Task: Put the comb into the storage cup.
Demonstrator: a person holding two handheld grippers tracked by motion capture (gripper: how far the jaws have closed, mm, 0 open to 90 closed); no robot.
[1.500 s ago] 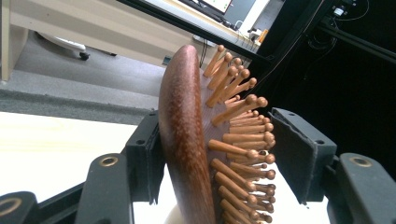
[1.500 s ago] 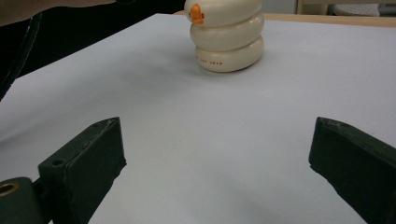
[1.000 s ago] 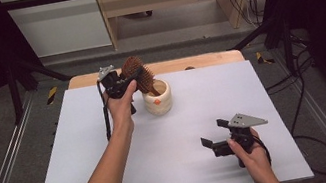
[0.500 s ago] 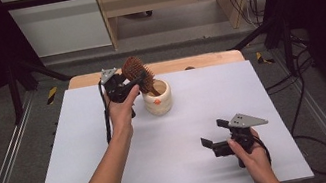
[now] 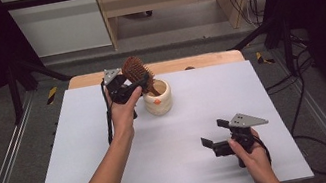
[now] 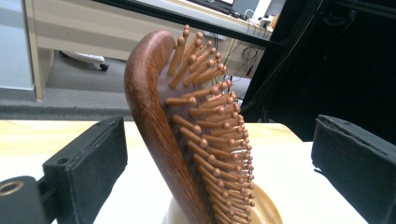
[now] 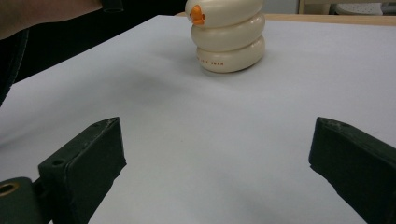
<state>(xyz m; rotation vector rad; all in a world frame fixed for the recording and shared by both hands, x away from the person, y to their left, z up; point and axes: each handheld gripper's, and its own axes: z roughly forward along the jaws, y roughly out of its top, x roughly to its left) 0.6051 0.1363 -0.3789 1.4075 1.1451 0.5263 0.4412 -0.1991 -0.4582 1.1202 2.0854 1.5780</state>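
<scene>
We log the hairbrush (image 5: 137, 70) now standing handle-down in the cream cup (image 5: 158, 98), left claw (image 5: 136, 87) newly spread around it, right claw (image 5: 215, 138) spread idle: placement done.

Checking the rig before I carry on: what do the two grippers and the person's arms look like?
Both are black handheld tools with two flat, black padded jaws. The left gripper and the right gripper each carry a grey three-cornered plate on top. A black cable trails from the left one down along the forearm. Both forearms are bare; a dark sleeve edge shows at the bottom of the high view.
</scene>
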